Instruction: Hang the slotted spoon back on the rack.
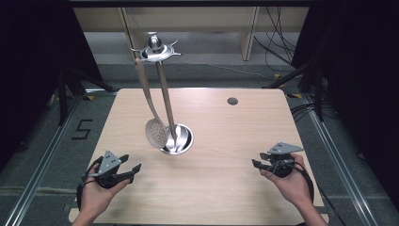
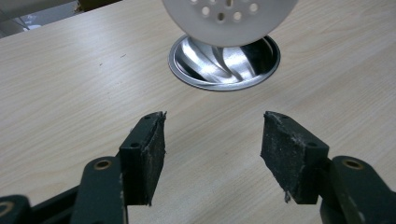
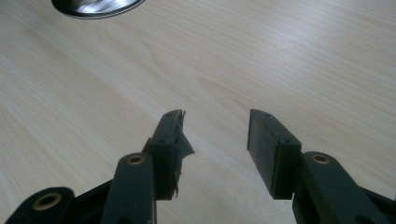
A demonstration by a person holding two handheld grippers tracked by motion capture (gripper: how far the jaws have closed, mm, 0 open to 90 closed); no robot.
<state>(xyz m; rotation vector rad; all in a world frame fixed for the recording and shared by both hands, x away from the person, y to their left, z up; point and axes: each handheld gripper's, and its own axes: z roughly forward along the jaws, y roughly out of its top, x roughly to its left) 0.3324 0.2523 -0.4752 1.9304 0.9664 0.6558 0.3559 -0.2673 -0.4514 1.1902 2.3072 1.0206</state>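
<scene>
A slotted spoon (image 1: pixel 155 133) is seen hanging from a metal rack (image 1: pixel 155 49) above the table (image 1: pixel 226 141), its perforated bowl just over the rack's round base (image 1: pixel 181 140) (a steel dish near the table's middle). The left gripper (image 1: pixel 133 165) is held near the table's front left, its 2 jaws spread wide with nothing between them. The right gripper (image 1: pixel 256 163) is held at the front right, well apart from the spoon, jaws likewise parted and empty.

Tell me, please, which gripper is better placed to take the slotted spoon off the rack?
Probably the left gripper: its open jaws face the slotted spoon hanging just ahead. The right gripper, also open, sits farther off.
</scene>
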